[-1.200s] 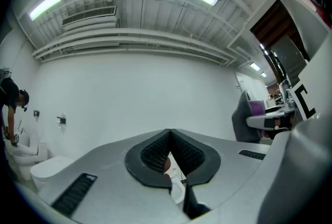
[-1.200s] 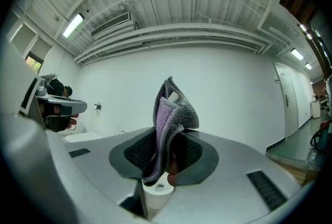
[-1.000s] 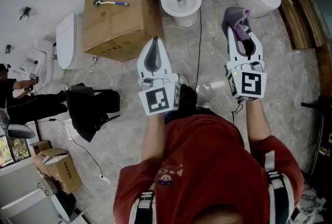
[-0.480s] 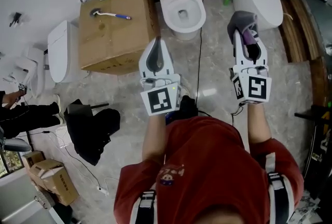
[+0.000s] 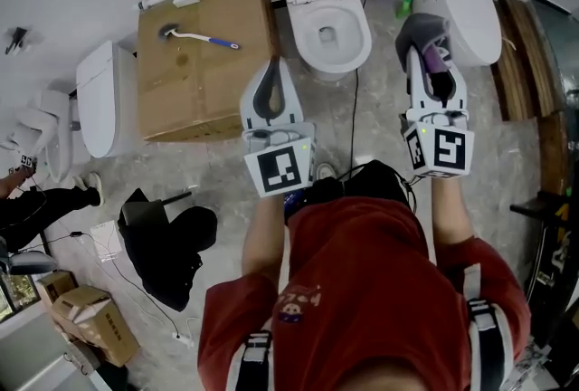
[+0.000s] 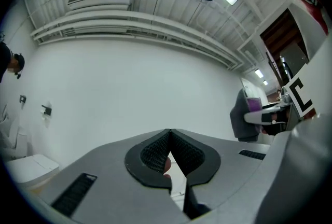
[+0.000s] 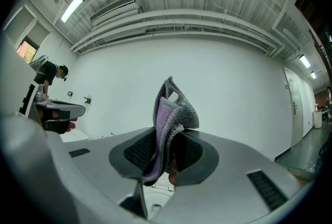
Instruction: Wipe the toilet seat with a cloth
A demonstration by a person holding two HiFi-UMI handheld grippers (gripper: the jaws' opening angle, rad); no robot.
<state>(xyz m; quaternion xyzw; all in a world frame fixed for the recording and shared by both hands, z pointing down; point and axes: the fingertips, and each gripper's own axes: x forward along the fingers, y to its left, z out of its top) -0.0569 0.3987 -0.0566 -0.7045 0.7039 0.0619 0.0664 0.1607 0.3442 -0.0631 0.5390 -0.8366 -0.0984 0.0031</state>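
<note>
A white toilet (image 5: 331, 38) with its lid up stands against the far wall, its seat ring showing. My left gripper (image 5: 272, 65) is shut with nothing in it and hangs just left of the bowl, short of it; in the left gripper view the left gripper (image 6: 169, 133) has its pads together. My right gripper (image 5: 422, 47) is shut on a grey and purple cloth (image 5: 417, 29), held to the right of the bowl. The folded cloth (image 7: 171, 108) sticks up from between the pads of the right gripper (image 7: 165, 141).
A second white toilet (image 5: 464, 2) with its lid down stands right of the open one. A cardboard box (image 5: 206, 63) with a toilet brush (image 5: 197, 37) on top is to the left. A black bag (image 5: 169, 240) lies on the floor, and a cable (image 5: 353, 118) runs along it.
Both grippers and the person have moved forward toward the toilets; the open toilet now lies closer between the two grippers. Neither gripper's jaws have changed.
</note>
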